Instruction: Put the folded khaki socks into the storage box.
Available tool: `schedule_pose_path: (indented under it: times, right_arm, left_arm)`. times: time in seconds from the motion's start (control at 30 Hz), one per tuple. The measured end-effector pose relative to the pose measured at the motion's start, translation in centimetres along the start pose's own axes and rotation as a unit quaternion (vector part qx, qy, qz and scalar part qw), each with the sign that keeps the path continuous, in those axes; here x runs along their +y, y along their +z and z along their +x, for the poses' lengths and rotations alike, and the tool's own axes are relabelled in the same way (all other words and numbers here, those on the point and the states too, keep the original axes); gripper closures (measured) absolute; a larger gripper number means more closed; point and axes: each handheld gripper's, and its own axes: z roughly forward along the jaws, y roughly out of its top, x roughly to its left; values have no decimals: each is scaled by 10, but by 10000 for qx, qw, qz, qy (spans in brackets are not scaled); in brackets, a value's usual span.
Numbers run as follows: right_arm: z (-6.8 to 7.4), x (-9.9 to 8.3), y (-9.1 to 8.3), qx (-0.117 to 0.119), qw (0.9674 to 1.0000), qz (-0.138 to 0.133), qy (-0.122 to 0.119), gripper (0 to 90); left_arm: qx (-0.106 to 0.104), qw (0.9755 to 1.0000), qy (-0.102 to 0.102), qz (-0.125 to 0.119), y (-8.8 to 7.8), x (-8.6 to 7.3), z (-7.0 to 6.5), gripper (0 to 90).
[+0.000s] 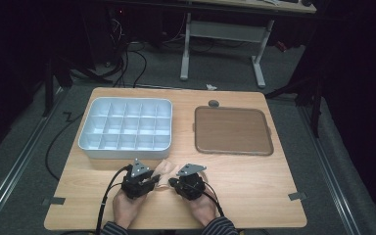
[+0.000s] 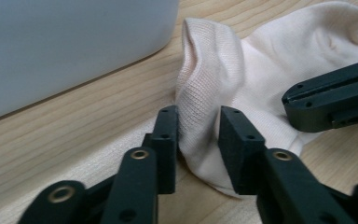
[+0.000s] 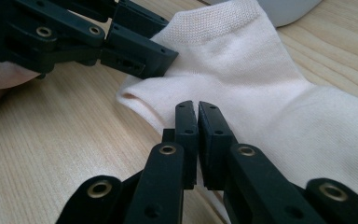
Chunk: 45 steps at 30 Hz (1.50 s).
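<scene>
Showing from above: compartment box [image 1: 126, 128], tray [image 1: 233, 130].

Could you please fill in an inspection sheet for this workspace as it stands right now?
Surface: wooden table, bare at the front right.
Job's things: pale sock lying flat near the front edge.
Clutter: white compartment box, brown tray, small grey disc behind the tray.
Grippers: left gripper straddles a raised fold of the sock; right gripper shut on the sock's edge.
Cables: black cable trails from the left gripper.
Surroundings: dark room, grey floor, white desk frame behind.
</scene>
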Motion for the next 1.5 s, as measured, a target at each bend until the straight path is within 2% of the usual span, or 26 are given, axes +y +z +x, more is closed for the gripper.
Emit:
schedule_pose_path:
  times: [0.07, 0.17, 0.3, 0.47, 0.53, 0.73, 0.9, 1.1, 1.23, 1.37, 1.43, 1.5]
  right_arm:
    - [0, -1, 0, 8, 10000, 0, -11, 877]
    - [1, -1, -1, 16, 10000, 10, -5, 881]
    - [0, -3, -1, 37, 10000, -23, -22, 883]
    - [1, -3, -2, 27, 10000, -14, -1, 883]
    - [0, -3, -2, 25, 10000, -12, 14, 883]
    - [1, 0, -1, -8, 10000, 78, -47, 884]
    - [2, 1, 0, 12, 9999, 122, -59, 886]
    - [1, 3, 2, 80, 9999, 122, -17, 889]
    - [1, 5, 4, 140, 9998, 151, 17, 891]
    - [3, 10, 8, 157, 9996, 217, -82, 892]
    - [4, 13, 11, 169, 9995, 221, -112, 891]
    - [5, 14, 13, 176, 9996, 192, -104, 887]
  left_arm:
    - [-76, 10000, -59, 6, 0, 0, 1, 731]
    - [-240, 9994, -253, 33, 1, 1, 5, 787]
    - [-366, 9986, -374, 49, 0, 2, 8, 807]
    - [-625, 9960, -611, -186, -8, 4, 14, 813]
    - [-691, 9953, -646, -199, -10, 5, 14, 814]
    - [-777, 9944, -644, -298, -14, 6, 12, 814]
    - [-793, 9955, -410, -318, -21, 15, 5, 814]
    - [-909, 9947, -262, -403, -26, 22, -1, 818]
    - [-1018, 9934, -253, -457, -27, 25, -2, 822]
    - [-1093, 9922, -313, -505, -28, 25, 0, 826]
    - [-1055, 9926, -321, -510, -29, 26, 1, 826]
    - [-927, 9941, -283, -487, -28, 25, 1, 826]
